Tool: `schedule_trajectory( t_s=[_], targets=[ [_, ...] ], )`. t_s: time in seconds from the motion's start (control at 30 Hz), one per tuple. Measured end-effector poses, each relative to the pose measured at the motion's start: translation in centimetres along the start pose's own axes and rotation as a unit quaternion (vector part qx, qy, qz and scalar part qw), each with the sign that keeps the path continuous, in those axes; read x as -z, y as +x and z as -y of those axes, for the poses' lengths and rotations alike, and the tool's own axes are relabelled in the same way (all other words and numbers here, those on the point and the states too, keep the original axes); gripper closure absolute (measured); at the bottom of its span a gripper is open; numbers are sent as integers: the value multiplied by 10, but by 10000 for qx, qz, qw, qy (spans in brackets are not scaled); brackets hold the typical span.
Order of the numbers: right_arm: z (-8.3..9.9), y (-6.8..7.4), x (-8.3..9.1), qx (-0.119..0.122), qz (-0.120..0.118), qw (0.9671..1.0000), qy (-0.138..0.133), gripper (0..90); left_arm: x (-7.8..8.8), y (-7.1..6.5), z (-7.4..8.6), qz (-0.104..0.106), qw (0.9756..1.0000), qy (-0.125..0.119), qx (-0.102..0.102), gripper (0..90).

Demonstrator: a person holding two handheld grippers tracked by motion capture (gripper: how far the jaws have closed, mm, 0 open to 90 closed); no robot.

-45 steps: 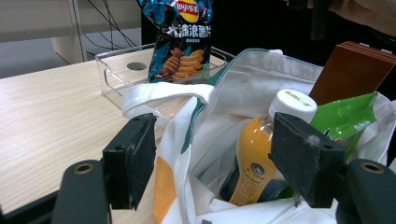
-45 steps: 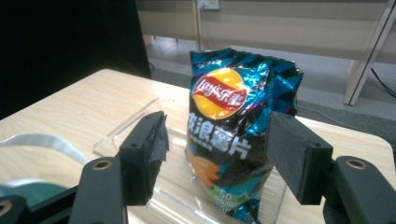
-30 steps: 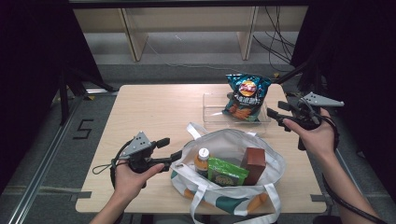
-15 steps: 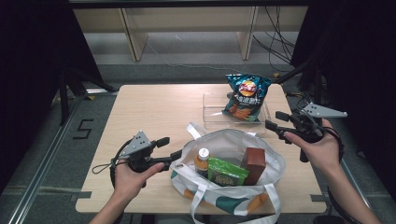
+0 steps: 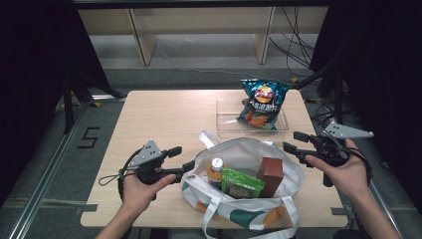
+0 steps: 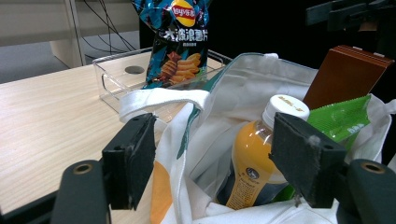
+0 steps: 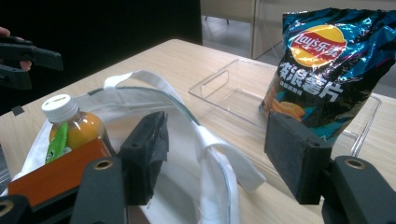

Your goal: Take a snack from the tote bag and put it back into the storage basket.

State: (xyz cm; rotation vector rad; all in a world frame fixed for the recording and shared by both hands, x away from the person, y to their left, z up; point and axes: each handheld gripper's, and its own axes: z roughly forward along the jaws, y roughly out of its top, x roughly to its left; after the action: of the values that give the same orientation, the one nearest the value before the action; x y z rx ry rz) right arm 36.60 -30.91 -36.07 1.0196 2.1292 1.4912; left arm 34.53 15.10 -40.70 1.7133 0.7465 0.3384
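A white tote bag stands open at the table's front. In it are an orange juice bottle, a green packet and a brown box. My left gripper rests at the bag's left rim, open; in the left gripper view the rim cloth lies loosely between its wide jaws, with the bottle beyond. My right gripper hovers open over the bag's right rim with nothing between its jaws; a bag handle lies beyond them. A blue chips bag stands in a clear tray behind.
The wooden table has free room on its left half and behind the bag. The table's right edge is close beside my right hand. Dark curtains, shelving legs and cables lie beyond the far edge.
My right gripper has come back from beside the tray toward the person and slightly down, to the bag's right rim, jaws still open. The left gripper has stayed put.
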Motion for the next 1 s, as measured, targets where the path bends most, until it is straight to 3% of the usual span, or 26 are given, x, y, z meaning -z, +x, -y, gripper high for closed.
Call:
schedule_trajectory(
  t_s=[0.1, 0.17, 0.2, 0.43, 0.47, 0.63, 0.67, 0.73, 0.77, 0.83, 0.9, 1.0],
  targets=[
    [0, 2, 1, -77, -21, 10000, 12, 394, 1, -1, 0, -13, 10000, -12, -19, 304],
    [-1, 1, 1, 98, -44, 9999, -7, 394, 2, -2, 0, -30, 10000, -19, -19, 304],
    [-1, 2, 2, 0, -108, 9999, 65, 394, 2, -1, 0, -31, 10000, -25, -4, 303],
    [0, 5, 2, 134, -190, 9997, 105, 392, 2, -2, 0, -76, 10000, -14, -7, 302],
    [1, 7, 3, 55, -203, 9996, 167, 392, 3, -1, -1, -84, 10000, -5, -16, 303],
    [3, 12, 5, 141, -228, 9996, 16, 391, 3, -2, -1, -72, 10000, -31, -5, 303],
    [2, 14, 7, 33, -272, 9995, 174, 390, 4, -2, -1, -46, 10000, -48, -8, 302],
    [3, 15, 8, 194, -300, 9993, 114, 387, 5, -3, -1, -71, 10000, -49, -5, 303],
    [3, 17, 8, 53, -349, 9993, 83, 386, 5, -3, -1, -53, 10000, -65, -15, 303],
    [3, 19, 10, 104, -405, 9991, 53, 380, 6, -2, 0, -77, 10000, -50, -27, 302],
    [4, 18, 10, 304, -537, 9981, 35, 375, 7, -1, 1, -91, 9999, -58, 17, 302],
    [5, 20, 8, 181, -850, 9962, -5, 355, 9, -1, 1, -116, 9999, -57, 31, 302]
  ],
)
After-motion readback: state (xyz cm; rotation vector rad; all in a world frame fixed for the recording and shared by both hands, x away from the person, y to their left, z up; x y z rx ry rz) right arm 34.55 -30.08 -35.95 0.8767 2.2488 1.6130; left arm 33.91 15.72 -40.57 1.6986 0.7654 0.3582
